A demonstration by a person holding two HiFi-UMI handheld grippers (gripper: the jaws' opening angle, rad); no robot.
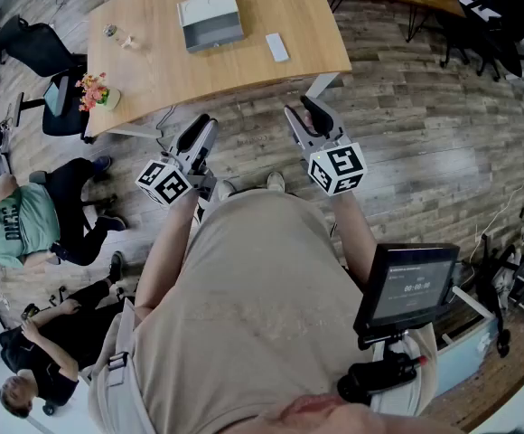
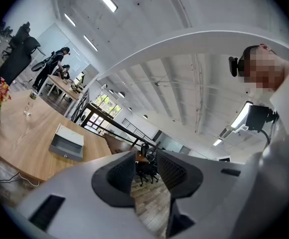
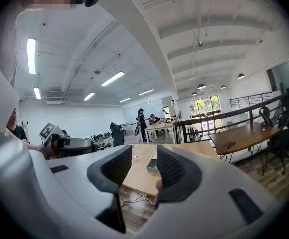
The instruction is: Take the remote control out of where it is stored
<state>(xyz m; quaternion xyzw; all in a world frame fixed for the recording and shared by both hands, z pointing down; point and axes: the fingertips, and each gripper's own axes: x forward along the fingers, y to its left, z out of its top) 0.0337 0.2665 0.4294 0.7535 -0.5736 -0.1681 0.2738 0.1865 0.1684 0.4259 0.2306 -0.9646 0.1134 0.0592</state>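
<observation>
We record one slim white rectangular bar (image 1: 277,47), which we take for the remote control. It lies flat on the pale wooden worktop (image 1: 154,66), to the right of one grey open-topped box (image 1: 210,21) and apart from it. Its buttons are too small to make out. One pot of pink flowers (image 1: 95,91) stands near the worktop's left edge. The left hand-held gripper (image 1: 201,127) and the right hand-held gripper (image 1: 305,114) are held short of the worktop, each with jaws slightly apart and nothing between them.

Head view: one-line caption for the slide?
Person stands before a wooden table bearing a gray box, left claw and right claw raised, open and empty.
</observation>
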